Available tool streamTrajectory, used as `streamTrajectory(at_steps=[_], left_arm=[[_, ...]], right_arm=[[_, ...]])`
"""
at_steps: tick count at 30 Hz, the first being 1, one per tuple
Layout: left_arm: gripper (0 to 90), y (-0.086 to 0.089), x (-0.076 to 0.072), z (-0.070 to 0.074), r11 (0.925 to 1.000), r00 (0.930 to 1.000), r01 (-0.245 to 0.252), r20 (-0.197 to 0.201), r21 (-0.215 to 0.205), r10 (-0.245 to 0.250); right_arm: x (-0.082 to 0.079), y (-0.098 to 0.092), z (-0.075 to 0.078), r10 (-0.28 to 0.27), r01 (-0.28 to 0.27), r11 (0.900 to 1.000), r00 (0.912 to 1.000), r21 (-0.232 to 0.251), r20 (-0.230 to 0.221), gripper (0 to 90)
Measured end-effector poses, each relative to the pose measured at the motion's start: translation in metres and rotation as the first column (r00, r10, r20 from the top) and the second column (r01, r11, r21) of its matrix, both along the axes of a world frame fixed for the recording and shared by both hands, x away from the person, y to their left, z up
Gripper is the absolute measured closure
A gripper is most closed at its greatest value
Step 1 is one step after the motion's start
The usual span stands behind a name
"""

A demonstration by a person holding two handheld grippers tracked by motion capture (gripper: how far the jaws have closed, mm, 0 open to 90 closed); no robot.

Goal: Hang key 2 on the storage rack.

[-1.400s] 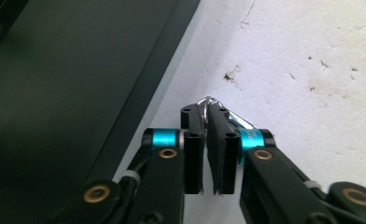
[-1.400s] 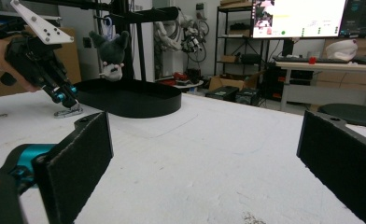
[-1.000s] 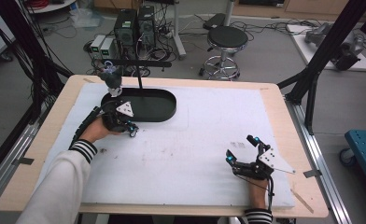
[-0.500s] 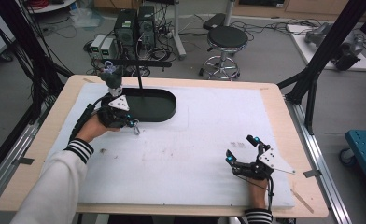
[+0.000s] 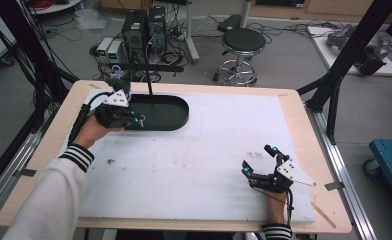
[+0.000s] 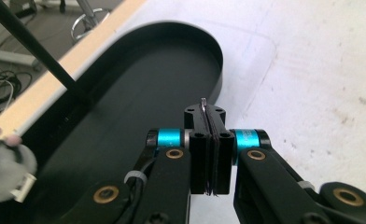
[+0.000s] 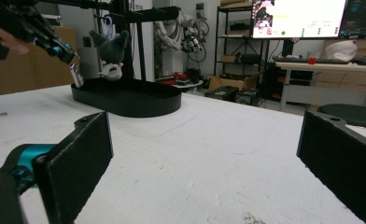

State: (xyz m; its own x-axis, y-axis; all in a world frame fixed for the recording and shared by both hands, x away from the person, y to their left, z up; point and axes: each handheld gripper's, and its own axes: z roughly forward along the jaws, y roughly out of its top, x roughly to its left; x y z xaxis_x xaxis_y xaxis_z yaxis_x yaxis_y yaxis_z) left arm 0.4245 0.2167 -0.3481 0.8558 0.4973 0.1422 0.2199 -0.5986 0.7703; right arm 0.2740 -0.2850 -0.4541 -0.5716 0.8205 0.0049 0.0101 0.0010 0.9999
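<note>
A: Left gripper, upper left of the high view, over the near rim of the black oval tray. Fingers clenched on a small, thin metal piece; just its edge pokes up between the pads in the left gripper view.

B: Same piece from the right gripper view, upper left: a little silvery tab hanging off the fingertips, above the tray's end. A clip or tag, cannot tell which.

A: Handling guess: light, stiff, slick. Easy to twist or slip out of a pinch, so grip flat across its faces, not on the edge.

B: Grey plush toy hangs from the black stand over the tray.

A: Right gripper, lower right, low over the white desk. Fingers spread wide, nothing between them.
</note>
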Motion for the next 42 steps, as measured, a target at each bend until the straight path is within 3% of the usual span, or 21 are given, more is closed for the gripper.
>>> streamTrajectory(at_steps=[6, 27, 34, 42], left_arm=[[88.3, 0.004, 0.0, 0.019, 0.9983, 0.9993, -0.021, 0.03, -0.054, 0.023], [88.3, 0.015, 0.008, 0.068, 0.9921, 0.9934, -0.075, 0.079, -0.1, 0.083], [88.3, 0.018, 0.016, 0.082, 0.9885, 0.9918, -0.09, 0.08, -0.122, 0.1], [88.3, 0.019, 0.027, 0.096, 0.9875, 0.9904, -0.11, 0.071, -0.113, 0.118]], right_arm=[[0.0, 0.0, 0.0, 0.0, 0.0, 1.0, 1.0, -0.001, 0.0, 2.8], [0.0, 0.0, 0.0, 0.0, 0.0, 1.0, 1.0, 0.005, -0.004, 2.8], [0.0, 0.0, 0.0, 0.0, 0.0, 1.0, 1.0, 0.007, -0.005, 2.8], [0.0, 0.0, 0.0, -0.001, 0.001, 1.0, 1.0, 0.008, -0.004, 2.8]])
